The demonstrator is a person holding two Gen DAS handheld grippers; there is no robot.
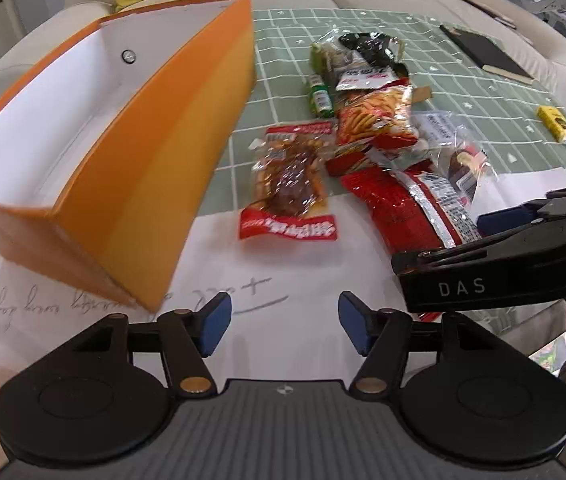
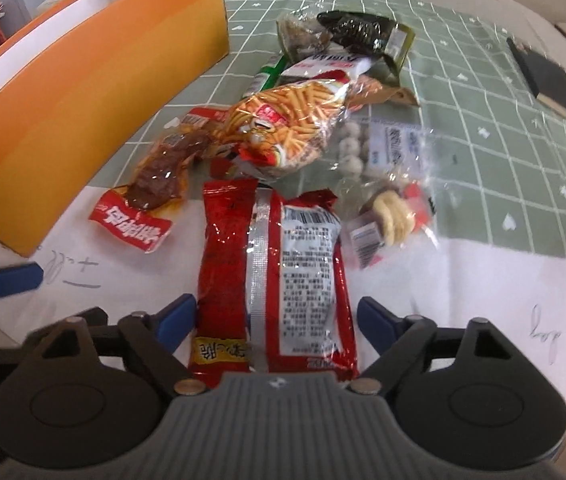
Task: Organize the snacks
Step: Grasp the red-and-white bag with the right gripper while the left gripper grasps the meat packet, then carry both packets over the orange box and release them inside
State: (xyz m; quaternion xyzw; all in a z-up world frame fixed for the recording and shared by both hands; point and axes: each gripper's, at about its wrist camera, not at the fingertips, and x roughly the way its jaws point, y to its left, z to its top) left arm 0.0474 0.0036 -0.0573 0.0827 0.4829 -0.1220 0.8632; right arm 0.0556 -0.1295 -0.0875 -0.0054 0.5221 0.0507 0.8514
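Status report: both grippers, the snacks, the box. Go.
Left gripper open, empty. Right gripper open, straddling red snack packet, not closed. Orange box empty. Other snacks piled behind.

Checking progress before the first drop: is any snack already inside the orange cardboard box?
No. The orange cardboard box shows only bare white interior in the left wrist view.

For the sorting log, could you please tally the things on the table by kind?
Sealed snack packs, mostly red, some overlapping: about 7
Small green bottle: 1
Orange box: 1
Black notebook: 1
Yellow packet: 1
Total: about 11
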